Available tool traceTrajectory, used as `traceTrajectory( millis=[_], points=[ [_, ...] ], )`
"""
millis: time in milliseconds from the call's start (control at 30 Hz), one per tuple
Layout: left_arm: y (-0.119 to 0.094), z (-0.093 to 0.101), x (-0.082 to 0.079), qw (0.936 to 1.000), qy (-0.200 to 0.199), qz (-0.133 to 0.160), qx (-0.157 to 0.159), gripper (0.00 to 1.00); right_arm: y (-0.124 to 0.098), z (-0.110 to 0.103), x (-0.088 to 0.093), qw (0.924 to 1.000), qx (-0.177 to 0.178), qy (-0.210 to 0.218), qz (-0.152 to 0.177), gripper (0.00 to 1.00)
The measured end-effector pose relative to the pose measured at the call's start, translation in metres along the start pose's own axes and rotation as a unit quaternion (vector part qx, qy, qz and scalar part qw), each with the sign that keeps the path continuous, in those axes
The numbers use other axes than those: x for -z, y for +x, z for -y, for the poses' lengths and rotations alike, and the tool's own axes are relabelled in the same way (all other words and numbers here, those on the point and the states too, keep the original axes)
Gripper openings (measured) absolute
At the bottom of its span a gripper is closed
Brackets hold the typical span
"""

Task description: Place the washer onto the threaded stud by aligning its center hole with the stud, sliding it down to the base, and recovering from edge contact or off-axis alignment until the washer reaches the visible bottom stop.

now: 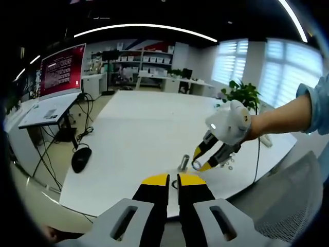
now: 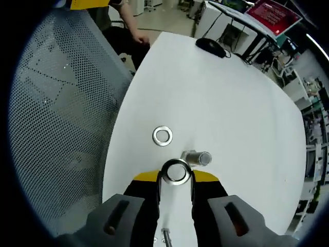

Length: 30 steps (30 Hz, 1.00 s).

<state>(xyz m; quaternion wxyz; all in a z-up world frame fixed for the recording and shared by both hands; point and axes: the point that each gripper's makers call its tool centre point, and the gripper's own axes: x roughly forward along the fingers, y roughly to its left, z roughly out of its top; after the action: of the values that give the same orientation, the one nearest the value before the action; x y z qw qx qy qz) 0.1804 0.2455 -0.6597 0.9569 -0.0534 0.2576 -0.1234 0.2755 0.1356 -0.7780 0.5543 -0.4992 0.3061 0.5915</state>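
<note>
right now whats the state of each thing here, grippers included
right hand-held gripper: shut on a washer, held beside the stud
threaded stud: upright on the table, bare
spare washer: flat on the table, loose
left hand-held gripper: shut, holding nothing

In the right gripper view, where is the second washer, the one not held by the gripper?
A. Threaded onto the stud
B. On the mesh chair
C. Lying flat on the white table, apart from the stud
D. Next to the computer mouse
C: the loose washer lies flat on the white table, apart from the stud, while the right gripper holds the other washer.
</note>
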Motion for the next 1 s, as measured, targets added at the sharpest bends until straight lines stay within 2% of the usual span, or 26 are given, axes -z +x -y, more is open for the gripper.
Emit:
traceTrajectory(
  millis=[167,467,767,833,1000],
  points=[
    [0.000,0.000,0.001,1.0000,0.000,-0.002,0.000,0.03,-0.005,0.010,-0.002,0.9998,0.017,-0.007,0.003,0.23],
    [0.000,0.000,0.002,1.0000,0.000,-0.005,0.000,0.03,-0.003,0.032,-0.009,0.9996,0.026,0.001,-0.007,0.23],
    [0.000,-0.001,0.000,1.0000,-0.001,0.000,-0.002,0.03,0.008,0.034,-0.012,0.9997,0.003,-0.009,-0.024,0.23],
    [-0.001,-0.001,-0.002,1.0000,-0.004,0.008,-0.002,0.03,0.010,0.032,-0.013,0.9996,-0.014,0.012,-0.020,0.23],
    [0.000,-0.001,0.000,1.0000,-0.001,0.001,-0.003,0.03,0.016,0.035,-0.013,0.9994,-0.015,-0.001,-0.031,0.23]
  ],
)
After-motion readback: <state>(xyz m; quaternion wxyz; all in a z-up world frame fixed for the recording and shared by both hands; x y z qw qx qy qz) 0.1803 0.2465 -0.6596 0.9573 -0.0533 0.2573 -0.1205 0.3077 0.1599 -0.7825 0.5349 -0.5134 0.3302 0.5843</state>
